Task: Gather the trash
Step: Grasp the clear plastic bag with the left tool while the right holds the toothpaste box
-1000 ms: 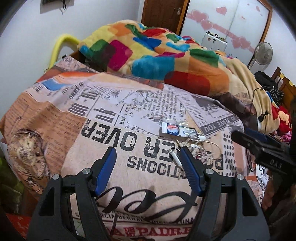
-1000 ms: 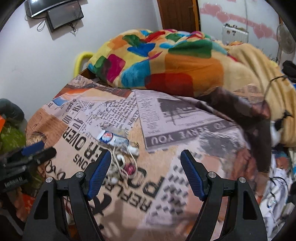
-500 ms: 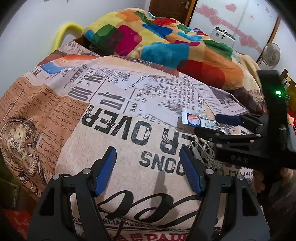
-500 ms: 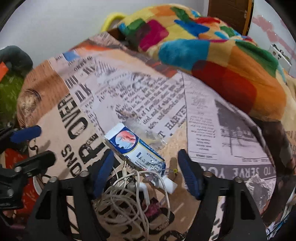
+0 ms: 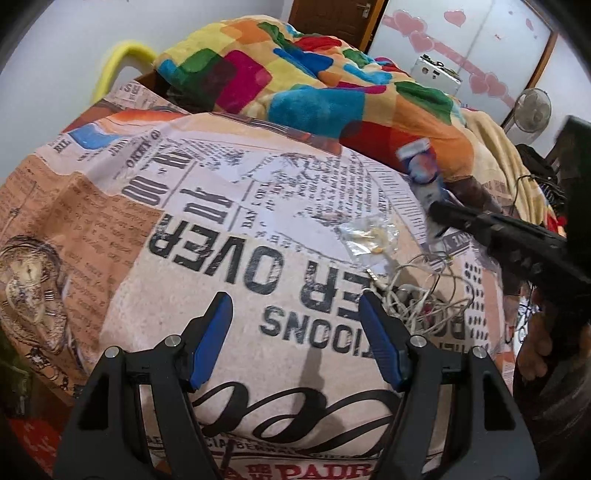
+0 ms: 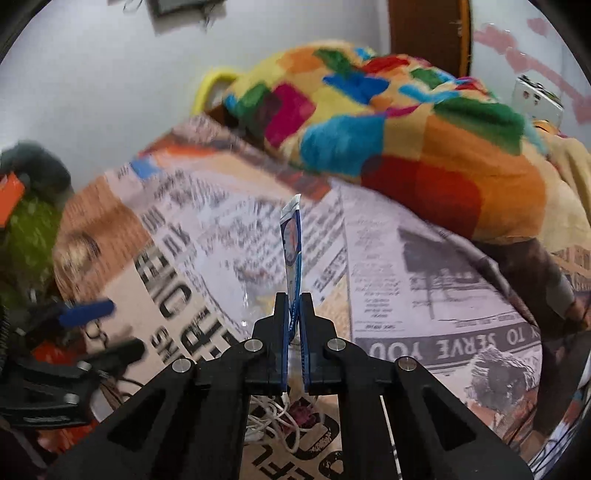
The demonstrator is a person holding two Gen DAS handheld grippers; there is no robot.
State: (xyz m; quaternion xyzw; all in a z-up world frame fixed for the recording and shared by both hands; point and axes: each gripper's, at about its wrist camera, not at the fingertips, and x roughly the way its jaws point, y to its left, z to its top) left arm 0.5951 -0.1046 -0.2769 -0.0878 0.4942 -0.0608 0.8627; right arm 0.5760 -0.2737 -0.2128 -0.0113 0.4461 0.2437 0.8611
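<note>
My right gripper [image 6: 294,299] is shut on a flat blue and white packet [image 6: 291,236], which stands edge-on above the bedspread. In the left wrist view the same packet [image 5: 419,162] hangs blurred at the tip of the right gripper [image 5: 439,208]. A clear crumpled plastic wrapper [image 5: 369,236] lies on the newspaper-print bedspread [image 5: 207,229], just beyond a tangle of white earphone cables [image 5: 417,295]. My left gripper [image 5: 295,325] hovers open over the bedspread with nothing between its fingers; the cables sit just right of its right finger.
A multicoloured patchwork blanket [image 5: 314,88] is heaped at the far side of the bed. A yellow bar [image 5: 118,62] stands by the wall. A fan [image 5: 532,110] and a wooden door [image 5: 332,18] are behind. Green and dark items [image 6: 29,206] sit left of the bed.
My right gripper has closed on the blue and white packet and lifted it off the bedspread. The clear wrapper beneath it is now exposed. The left gripper has barely moved.
</note>
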